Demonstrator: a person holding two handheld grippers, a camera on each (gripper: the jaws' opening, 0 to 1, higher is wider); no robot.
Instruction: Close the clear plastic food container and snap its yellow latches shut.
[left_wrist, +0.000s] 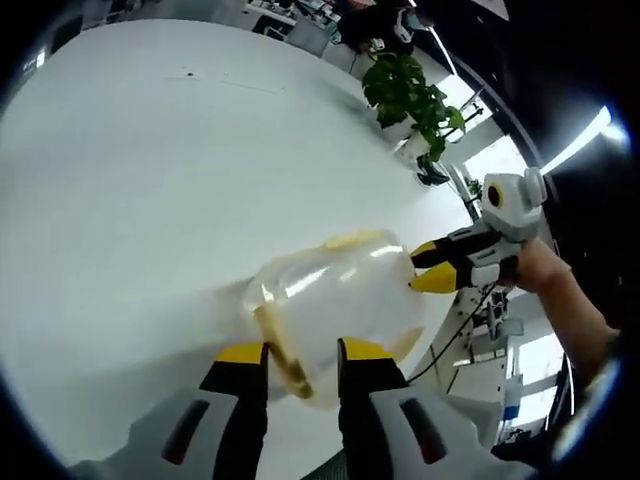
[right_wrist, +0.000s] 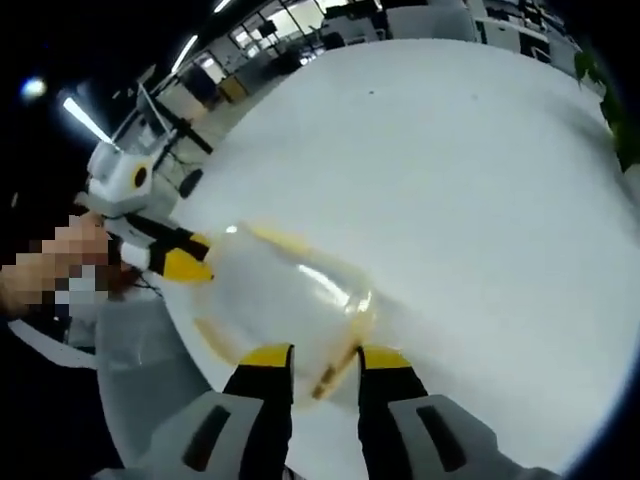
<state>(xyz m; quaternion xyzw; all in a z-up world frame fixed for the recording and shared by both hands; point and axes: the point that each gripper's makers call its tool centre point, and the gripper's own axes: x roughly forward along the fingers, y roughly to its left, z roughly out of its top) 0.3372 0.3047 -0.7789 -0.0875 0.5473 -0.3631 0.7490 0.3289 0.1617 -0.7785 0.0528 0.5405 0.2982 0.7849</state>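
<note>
While the container (left_wrist: 335, 310) sits on the table (left_wrist: 150, 180), left gripper (left_wrist: 303, 362) and right gripper (right_wrist: 323, 360) each clamp its ends.

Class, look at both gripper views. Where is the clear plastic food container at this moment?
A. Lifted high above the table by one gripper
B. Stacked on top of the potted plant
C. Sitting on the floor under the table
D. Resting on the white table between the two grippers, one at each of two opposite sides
D: the container sits on the white table, with the left gripper at one side and the right gripper at the opposite side.
</note>
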